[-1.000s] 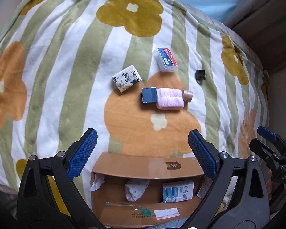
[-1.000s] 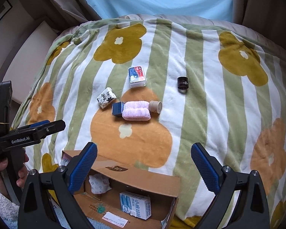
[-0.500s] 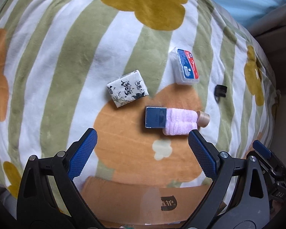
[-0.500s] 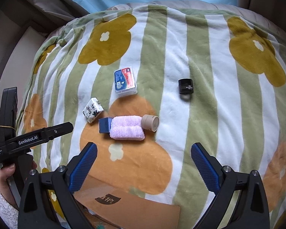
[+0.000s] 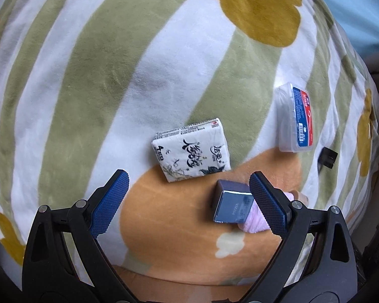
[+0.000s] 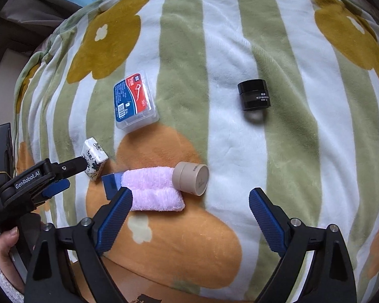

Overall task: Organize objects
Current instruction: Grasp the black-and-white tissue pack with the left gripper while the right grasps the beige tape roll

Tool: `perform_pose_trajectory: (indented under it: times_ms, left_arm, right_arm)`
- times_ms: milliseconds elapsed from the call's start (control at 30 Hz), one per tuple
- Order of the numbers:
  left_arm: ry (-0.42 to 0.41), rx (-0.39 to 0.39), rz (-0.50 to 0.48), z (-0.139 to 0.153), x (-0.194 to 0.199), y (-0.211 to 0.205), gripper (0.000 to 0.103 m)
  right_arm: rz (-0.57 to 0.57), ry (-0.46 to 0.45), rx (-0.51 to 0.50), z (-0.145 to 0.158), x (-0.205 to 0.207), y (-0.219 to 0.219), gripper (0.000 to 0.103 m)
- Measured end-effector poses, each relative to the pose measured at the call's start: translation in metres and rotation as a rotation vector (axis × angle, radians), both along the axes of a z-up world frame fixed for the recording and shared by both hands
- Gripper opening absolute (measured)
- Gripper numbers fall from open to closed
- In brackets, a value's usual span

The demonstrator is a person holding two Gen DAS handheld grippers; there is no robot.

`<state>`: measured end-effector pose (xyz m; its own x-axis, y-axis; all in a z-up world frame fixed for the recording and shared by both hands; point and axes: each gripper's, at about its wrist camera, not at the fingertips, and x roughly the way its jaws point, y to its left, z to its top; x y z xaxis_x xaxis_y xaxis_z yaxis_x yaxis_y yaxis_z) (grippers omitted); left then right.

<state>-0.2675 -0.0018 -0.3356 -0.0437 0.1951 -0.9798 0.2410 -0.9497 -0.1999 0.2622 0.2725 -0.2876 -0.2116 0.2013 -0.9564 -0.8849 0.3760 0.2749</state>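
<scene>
Several small items lie on a striped flower blanket (image 6: pixel 214 50). A white tissue pack (image 5: pixel 190 151) (image 6: pixel 94 161) lies just ahead of my left gripper (image 5: pixel 187 176) (image 6: pixel 75 173), which hovers open over it. A blue box (image 5: pixel 233 205) (image 6: pixel 112 181) touches a rolled pink towel (image 6: pixel 154 189) (image 5: pixel 255 221) and a tan tube (image 6: pixel 190 178). My right gripper (image 6: pixel 190 192) hangs just above the tube and towel with its jaws closing; its pads touch nothing. A clear case with a red-blue label (image 6: pixel 135 101) (image 5: pixel 295 121) and a black jar (image 6: pixel 254 94) lie farther off.
A cardboard box flap (image 6: pixel 144 295) shows at the bottom edge, under the grippers. A person's hand (image 6: pixel 5 245) holds the left gripper at the lower left. A light blue sheet (image 5: pixel 361 12) lies beyond the blanket's far edge.
Both grippers have come down and forward over the blanket, so the items look larger. The open cardboard box has slid out of view below. The right jaws stand slightly narrower.
</scene>
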Motion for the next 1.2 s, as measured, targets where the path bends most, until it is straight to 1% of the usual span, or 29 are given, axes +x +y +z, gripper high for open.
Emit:
perform_pose_trajectory:
  times_ms: [200,233,267,367,433,500,600,667,700,800,833,867,1000,1200]
  left_arm:
    - [-0.027,0.001,0.016,-0.020,-0.008,-0.001,0.096]
    - [-0.031,0.000,0.016,-0.023,-0.009,-0.001,0.096]
    - [-0.035,-0.001,0.018,-0.026,-0.010,-0.001,0.095]
    - [-0.043,0.008,0.027,-0.032,-0.013,-0.001,0.091]
    - [-0.043,0.010,0.025,-0.034,-0.014,-0.001,0.090]
    - [-0.041,0.006,0.021,-0.036,-0.016,0.000,0.090]
    - [-0.046,0.012,0.026,-0.040,-0.020,0.001,0.085]
    - [-0.052,0.012,0.030,-0.042,-0.021,0.002,0.082]
    - [-0.053,0.012,0.032,-0.043,-0.022,0.003,0.082]
    - [-0.049,0.011,0.022,-0.043,-0.025,0.006,0.072]
    - [-0.045,0.011,0.014,-0.043,-0.026,0.008,0.067]
    - [-0.041,0.011,0.007,-0.042,-0.027,0.009,0.064]
    - [-0.028,0.004,-0.001,-0.041,-0.029,0.011,0.063]
    - [-0.013,0.006,-0.008,-0.031,-0.032,0.011,0.062]
  right_arm:
    - [-0.018,0.007,-0.022,-0.015,0.002,0.010,0.082]
    - [-0.026,0.002,-0.027,-0.016,0.002,0.011,0.082]
    - [-0.037,-0.002,-0.030,-0.018,0.004,0.012,0.081]
    - [-0.063,-0.001,-0.040,-0.023,0.009,0.012,0.073]
    - [-0.070,-0.002,-0.050,-0.027,0.011,0.012,0.070]
    - [-0.076,0.000,-0.066,-0.031,0.012,0.010,0.063]
    - [-0.082,0.016,-0.080,-0.037,0.014,0.008,0.058]
    - [-0.079,0.019,-0.085,-0.039,0.014,0.006,0.056]
    - [-0.078,0.020,-0.086,-0.039,0.013,0.006,0.054]
    - [-0.076,0.022,-0.087,-0.041,0.014,0.005,0.050]
    - [-0.076,0.026,-0.086,-0.041,0.015,0.004,0.049]
    - [-0.075,0.029,-0.084,-0.041,0.016,0.004,0.047]
    - [-0.066,0.054,-0.077,-0.041,0.019,0.001,0.032]
    - [-0.048,0.043,-0.060,-0.032,0.021,-0.005,0.029]
